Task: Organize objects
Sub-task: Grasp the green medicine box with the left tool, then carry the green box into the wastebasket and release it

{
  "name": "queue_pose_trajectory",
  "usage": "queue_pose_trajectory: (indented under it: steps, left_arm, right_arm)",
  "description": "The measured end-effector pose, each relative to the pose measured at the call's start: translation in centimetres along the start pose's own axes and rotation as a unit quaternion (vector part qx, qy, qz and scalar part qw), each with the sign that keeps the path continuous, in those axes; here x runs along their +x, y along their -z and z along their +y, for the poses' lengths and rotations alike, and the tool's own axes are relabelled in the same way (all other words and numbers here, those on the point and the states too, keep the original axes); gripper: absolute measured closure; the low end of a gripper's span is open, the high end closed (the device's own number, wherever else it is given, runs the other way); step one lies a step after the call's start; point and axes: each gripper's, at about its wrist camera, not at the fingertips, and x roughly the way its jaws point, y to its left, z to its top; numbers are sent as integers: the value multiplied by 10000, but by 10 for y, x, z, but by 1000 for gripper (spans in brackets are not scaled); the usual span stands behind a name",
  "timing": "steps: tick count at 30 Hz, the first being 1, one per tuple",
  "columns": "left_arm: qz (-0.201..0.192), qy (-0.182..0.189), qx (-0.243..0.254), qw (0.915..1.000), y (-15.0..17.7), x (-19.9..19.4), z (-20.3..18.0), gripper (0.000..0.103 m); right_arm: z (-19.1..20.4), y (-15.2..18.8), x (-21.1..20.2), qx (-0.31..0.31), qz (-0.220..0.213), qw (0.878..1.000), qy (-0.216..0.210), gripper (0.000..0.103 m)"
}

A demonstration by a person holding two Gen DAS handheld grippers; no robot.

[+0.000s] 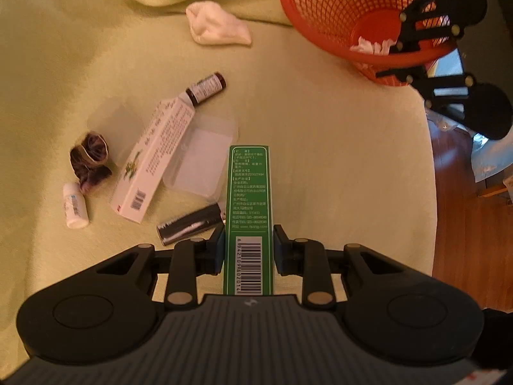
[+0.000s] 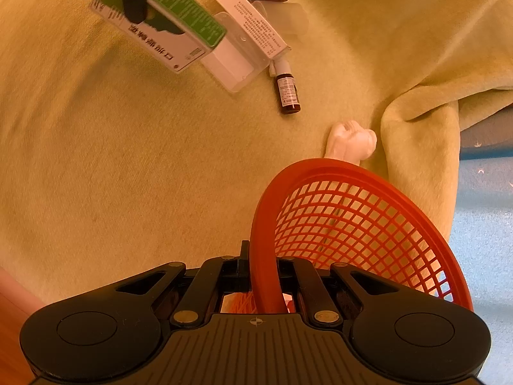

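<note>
Green medicine box (image 1: 248, 218) clamped in left tongs (image 1: 248, 250), orange mesh basket (image 2: 352, 211) rim pinched in right tongs (image 2: 263, 264); advisable to carry box level over tilted basket mouth before loosening.

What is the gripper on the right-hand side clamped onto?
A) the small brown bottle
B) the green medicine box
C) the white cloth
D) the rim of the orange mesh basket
D: in the right wrist view the right gripper has its fingers closed on the rim of the orange mesh basket, while the green medicine box sits in the left gripper.
</note>
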Motion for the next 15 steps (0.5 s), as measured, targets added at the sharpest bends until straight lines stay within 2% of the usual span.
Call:
queue_pose_trajectory:
  steps: [15]
  left_arm:
    - [-413,18,146,9990,-42,-34,4,79]
  right_arm:
    - [2,1,-1,-34,-7,10000,9,101]
